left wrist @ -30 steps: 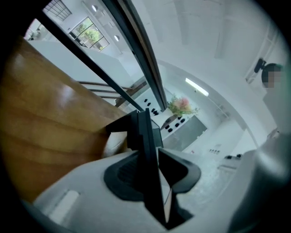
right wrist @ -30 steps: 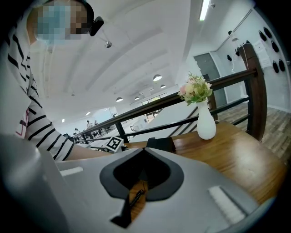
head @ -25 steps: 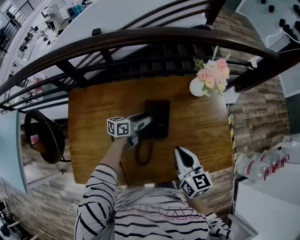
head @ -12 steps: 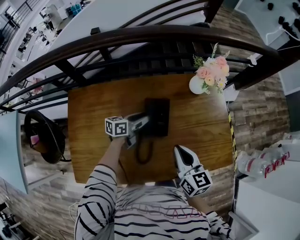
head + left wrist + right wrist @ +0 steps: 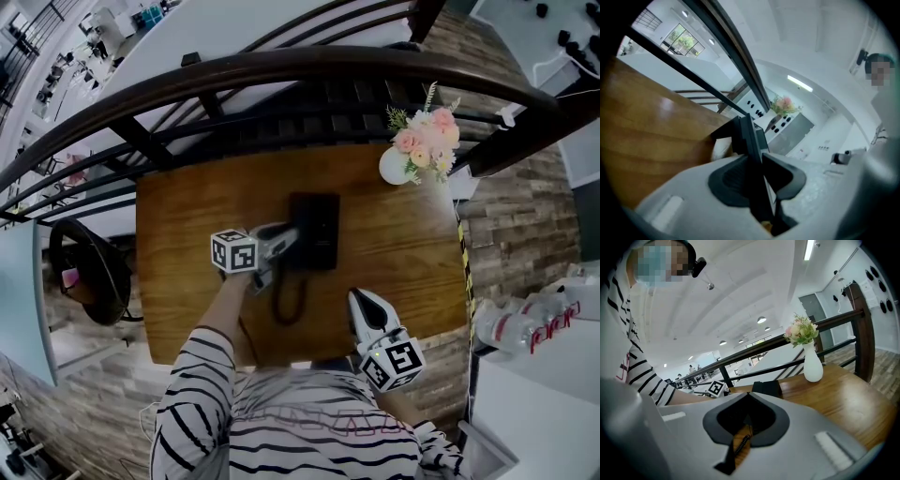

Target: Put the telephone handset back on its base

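**HANDSET: HANDLING AND GRIP POINT**

My left tool is closing its jaws on the telephone handset. The handset stands edge-on between the pads, at the left side of the base, and both pads appear to meet its flat flanks. I cannot tell whether it is already clear of the base.

I judge the handset to be light, rigid moulded plastic with smooth faces that can slip under a shallow pinch. Take hold across the narrow middle bar, not at either end, so that it does not swing. The coiled cord loops toward me from the base. Expect it to tug, and to snag if dragged.

My right tool hangs near the front edge with its jaws together, holding nothing.

The desk is varnished wood, hard and smooth, so a dropped handset would likely slide. A white vase of flowers stands at the far right corner, well apart from the base, and looks top-heavy. A dark railing runs behind the desk and limits reach on the far side.
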### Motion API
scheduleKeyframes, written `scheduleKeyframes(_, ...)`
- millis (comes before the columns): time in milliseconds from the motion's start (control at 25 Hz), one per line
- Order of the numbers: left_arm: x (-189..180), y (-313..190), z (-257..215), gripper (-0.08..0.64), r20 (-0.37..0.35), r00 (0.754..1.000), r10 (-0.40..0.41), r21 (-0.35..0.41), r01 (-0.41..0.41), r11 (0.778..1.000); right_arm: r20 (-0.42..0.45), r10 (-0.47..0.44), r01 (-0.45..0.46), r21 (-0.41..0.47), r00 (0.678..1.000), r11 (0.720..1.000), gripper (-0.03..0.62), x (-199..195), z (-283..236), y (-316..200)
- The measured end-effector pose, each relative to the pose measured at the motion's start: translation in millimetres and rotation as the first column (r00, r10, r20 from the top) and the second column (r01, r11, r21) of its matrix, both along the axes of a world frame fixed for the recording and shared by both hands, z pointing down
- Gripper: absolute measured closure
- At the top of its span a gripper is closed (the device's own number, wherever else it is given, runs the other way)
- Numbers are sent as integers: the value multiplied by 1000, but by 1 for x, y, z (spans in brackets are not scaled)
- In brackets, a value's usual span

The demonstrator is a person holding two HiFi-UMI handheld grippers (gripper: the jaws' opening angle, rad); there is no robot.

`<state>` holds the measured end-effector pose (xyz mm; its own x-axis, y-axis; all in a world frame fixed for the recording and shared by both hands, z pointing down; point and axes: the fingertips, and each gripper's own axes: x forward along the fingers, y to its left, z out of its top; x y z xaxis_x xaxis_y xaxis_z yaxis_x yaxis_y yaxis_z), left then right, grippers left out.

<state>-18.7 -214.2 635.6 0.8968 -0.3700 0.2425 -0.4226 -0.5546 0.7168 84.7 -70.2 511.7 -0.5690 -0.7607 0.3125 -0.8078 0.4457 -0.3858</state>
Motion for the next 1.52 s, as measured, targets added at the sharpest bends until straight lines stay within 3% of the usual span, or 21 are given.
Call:
scheduleKeyframes(240,-2,-1,1,483,-107,994,-10,-65,3,998,0,-6,6,0,1000,1000,592,-1,3,2)
scheduleKeyframes(400,-1,-3,3,486,-134,991,-12,-84,1,996,-2,-2,2,-11,1000,1000,592,0,5,2)
scheduleKeyframes(1240,-4,-9,10,433,-61,998,-29,-61,26,998,1,-19,20,-7,1000,1000,592,-9,3,-4)
scheduleKeyframes(1520,-2,-3,8,353,-5,1000,-11,-38,11,999,5,-20,20,9,1000,1000,592,-10,0,-4)
